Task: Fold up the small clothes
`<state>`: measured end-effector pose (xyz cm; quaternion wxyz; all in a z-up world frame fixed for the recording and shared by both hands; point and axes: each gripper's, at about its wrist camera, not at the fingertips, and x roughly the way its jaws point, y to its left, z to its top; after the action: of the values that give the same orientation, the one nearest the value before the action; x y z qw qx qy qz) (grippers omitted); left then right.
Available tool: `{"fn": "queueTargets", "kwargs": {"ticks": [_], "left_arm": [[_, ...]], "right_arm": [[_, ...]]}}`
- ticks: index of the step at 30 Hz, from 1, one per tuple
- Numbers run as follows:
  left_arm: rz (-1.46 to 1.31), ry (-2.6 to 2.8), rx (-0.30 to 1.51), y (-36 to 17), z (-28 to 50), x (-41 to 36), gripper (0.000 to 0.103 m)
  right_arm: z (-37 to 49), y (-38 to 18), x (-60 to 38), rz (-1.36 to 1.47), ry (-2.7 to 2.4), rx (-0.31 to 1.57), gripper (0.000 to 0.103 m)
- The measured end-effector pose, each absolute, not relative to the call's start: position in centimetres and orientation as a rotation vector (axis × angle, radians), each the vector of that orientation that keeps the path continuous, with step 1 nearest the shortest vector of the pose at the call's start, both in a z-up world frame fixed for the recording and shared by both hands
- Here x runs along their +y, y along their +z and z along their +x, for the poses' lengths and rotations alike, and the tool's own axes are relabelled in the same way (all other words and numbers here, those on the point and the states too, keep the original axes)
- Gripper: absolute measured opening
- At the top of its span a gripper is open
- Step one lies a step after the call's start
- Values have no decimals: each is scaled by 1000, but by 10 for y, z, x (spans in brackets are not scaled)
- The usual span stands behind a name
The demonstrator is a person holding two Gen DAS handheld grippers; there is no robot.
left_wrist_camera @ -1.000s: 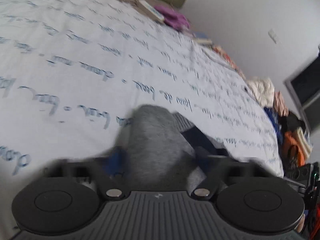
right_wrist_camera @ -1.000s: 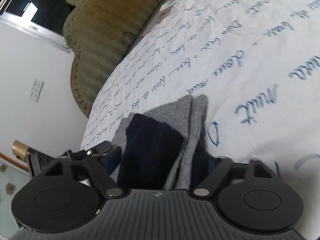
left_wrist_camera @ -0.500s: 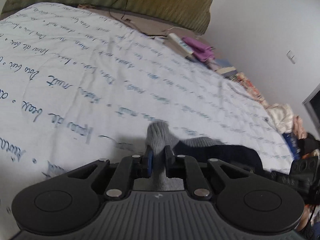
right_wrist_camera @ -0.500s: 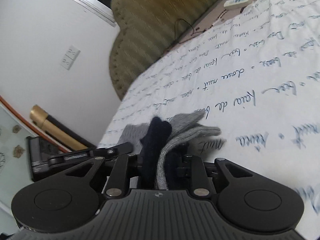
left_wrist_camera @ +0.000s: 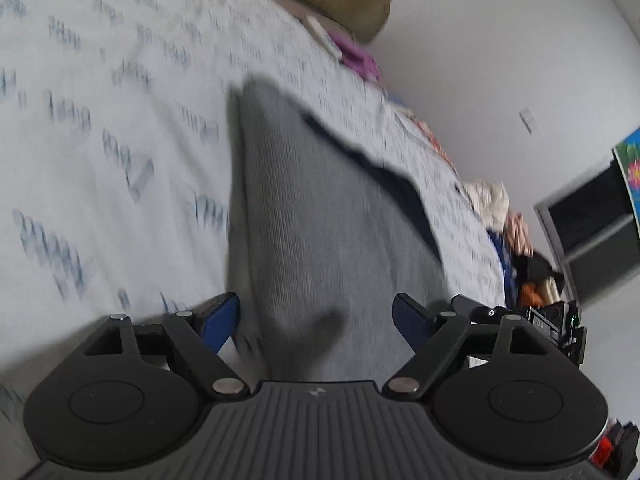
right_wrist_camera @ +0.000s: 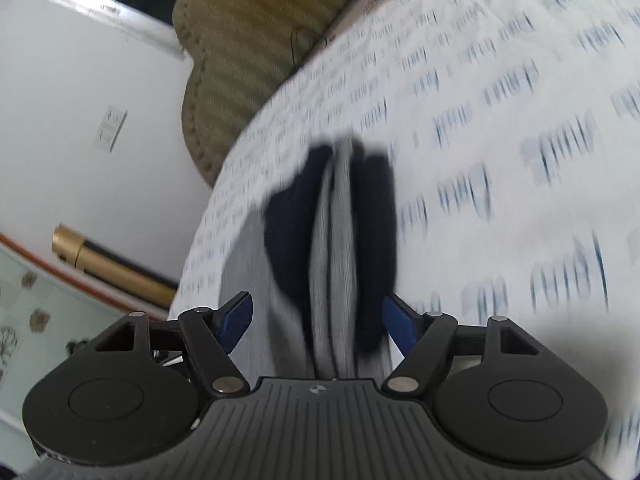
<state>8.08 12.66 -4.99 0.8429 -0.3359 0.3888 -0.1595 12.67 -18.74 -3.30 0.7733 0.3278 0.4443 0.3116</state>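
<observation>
A grey sock with dark navy trim (left_wrist_camera: pixel 320 216) lies folded on the white bedsheet with blue script (left_wrist_camera: pixel 100 120). My left gripper (left_wrist_camera: pixel 316 316) hovers over its near end, jaws opening wide; the blue pads (left_wrist_camera: pixel 218 320) stand clear of the cloth on either side. In the right wrist view the same sock (right_wrist_camera: pixel 340 240) shows grey layers between navy ends. My right gripper (right_wrist_camera: pixel 316 316) is also opening, its pads (right_wrist_camera: pixel 400 324) apart from the fabric that lies between them. Both views are motion-blurred.
An olive striped headboard (right_wrist_camera: pixel 248 40) stands at the bed's head. A purple cloth (left_wrist_camera: pixel 356 60) and a pile of clothes (left_wrist_camera: pixel 496 208) lie along the bed's far edge. A white wall (right_wrist_camera: pixel 80 100) and gold tube (right_wrist_camera: pixel 112 268) are left of the bed.
Half a second ago both grippers pinched the sock; now both have let go and stand wide open. The sock lies flat on the sheet, and the left gripper has swung sideways.
</observation>
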Motion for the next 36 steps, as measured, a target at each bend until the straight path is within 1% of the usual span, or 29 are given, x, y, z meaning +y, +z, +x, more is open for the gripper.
{"fn": "queueTargets", "kwargs": {"ticks": [1,2,3,4,5,6,7,8,10,14,15,17,18,19,20,21,22,23,24,25,28,31,33,36], "left_arm": [[-691,-330,798,-49,77,122,83],[-683,-334,805,-48,77,117,80],[-693,-349,821,-47,81,115,70],[-713,-377,850,-46,85,114,32],[-726,-397,891,-48,91,112,18],[-725,-405,916,-48,95,111,18],[-704,-400,930,-47,97,110,18],[-688,-395,936,-47,98,110,15],[-671,-391,931,-42,99,114,13],[-628,-351,916,-33,94,134,12],[-619,-344,928,-35,95,134,12],[-584,-337,958,-44,93,131,18],[-571,-335,953,-45,90,129,20],[-569,-344,947,-43,87,128,29],[-576,-356,953,-39,84,129,45],[-589,-366,940,-32,82,132,55],[-594,-361,885,-22,77,139,73],[-578,-340,812,-12,72,144,83],[-544,-311,751,-2,73,147,83],[-511,-284,720,4,79,148,83],[-471,-197,700,6,110,144,83],[-370,-95,728,-3,137,123,83],[-302,-111,719,-7,144,105,83],[-156,-126,689,-13,139,77,83]], "right_arm": [[118,-39,-187,702,675,985,70],[111,-42,-183,702,677,988,68],[104,-44,-182,711,689,978,66],[101,-44,-181,727,699,982,60],[100,-45,-178,747,709,993,49],[99,-46,-175,762,728,1011,41],[98,-47,-171,757,743,1030,29],[99,-47,-165,735,743,1050,27],[101,-47,-159,735,750,1066,21],[91,-40,-145,708,821,1064,20],[89,-40,-140,693,837,1071,20],[88,-48,-136,651,824,1089,20],[87,-53,-137,641,800,1091,22],[90,-57,-141,680,788,1091,27],[91,-57,-147,732,791,1090,35],[91,-53,-152,750,788,1085,41],[90,-46,-157,743,787,1062,54],[89,-37,-164,730,782,1026,64],[92,-29,-170,727,777,995,68],[98,-22,-175,730,767,973,69],[129,-13,-186,761,678,905,68],[167,-9,-181,749,541,873,67],[187,-5,-170,723,514,857,67],[201,-5,-145,678,561,872,62]]}}
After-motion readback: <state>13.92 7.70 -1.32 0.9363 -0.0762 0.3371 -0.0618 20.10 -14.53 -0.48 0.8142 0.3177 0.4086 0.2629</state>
